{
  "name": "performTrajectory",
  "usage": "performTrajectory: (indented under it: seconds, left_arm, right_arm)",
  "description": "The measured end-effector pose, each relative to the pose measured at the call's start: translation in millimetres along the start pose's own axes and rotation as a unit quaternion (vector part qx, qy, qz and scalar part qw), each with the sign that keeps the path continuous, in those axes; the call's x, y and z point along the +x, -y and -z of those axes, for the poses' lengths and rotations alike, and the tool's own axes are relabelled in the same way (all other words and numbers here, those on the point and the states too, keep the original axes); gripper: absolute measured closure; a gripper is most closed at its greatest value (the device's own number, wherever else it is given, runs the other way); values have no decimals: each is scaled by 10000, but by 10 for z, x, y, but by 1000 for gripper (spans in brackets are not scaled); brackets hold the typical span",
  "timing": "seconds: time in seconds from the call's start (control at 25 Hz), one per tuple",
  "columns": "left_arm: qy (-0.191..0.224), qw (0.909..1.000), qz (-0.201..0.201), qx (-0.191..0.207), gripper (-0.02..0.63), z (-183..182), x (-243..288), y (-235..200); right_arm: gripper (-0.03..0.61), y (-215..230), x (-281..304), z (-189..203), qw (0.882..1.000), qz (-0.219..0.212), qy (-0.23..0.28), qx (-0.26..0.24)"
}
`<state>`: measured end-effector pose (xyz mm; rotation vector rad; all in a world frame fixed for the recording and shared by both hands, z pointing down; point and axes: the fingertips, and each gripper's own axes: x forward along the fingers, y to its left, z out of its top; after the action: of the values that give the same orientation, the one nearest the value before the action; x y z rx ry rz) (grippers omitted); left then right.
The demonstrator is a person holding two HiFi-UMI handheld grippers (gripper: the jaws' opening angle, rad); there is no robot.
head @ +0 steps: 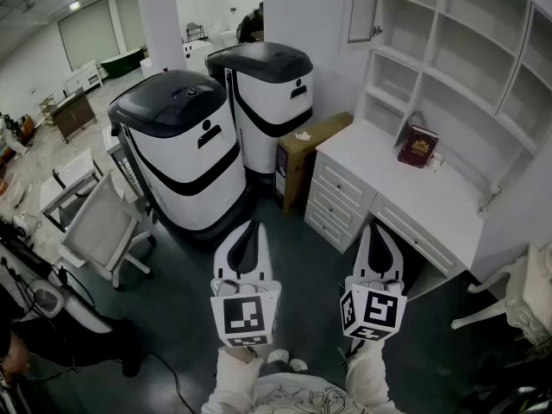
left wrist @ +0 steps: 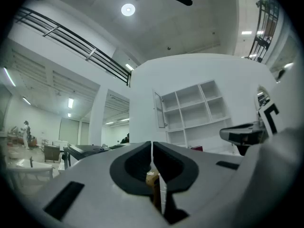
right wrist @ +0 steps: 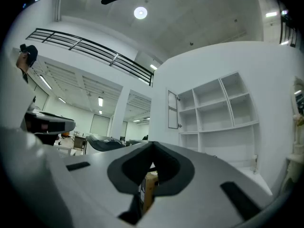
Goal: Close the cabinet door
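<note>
White workshop with a shelving unit (head: 448, 67) over a desk. 1 cabinet door (head: 362, 9) stands open at its upper left, well apart from both tools. Left gripper (head: 247, 231) and right gripper (head: 380, 233) are held low, likely pre-approach, jaws pressed together on nothing. 2 black-topped machines (head: 177, 145), 1 red book (head: 417, 146).

Cabinet door (head: 363, 11) — matt white paint; machines (head: 185, 158) — glossy plastic.

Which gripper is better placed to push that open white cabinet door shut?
Right, probably: the right gripper sits nearly in line with the open white cabinet door; the left gripper is farther aside.
</note>
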<state>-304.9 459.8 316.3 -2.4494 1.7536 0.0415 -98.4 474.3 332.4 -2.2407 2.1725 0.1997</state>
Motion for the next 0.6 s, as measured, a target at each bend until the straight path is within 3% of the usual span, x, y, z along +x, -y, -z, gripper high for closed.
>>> performTrajectory:
  seconds: [0.6]
  left_arm:
    - [-64, 10000, 39, -30, 600, 182, 297, -281]
  right_arm:
    - [575, -142, 360, 119, 9998, 175, 15, -8]
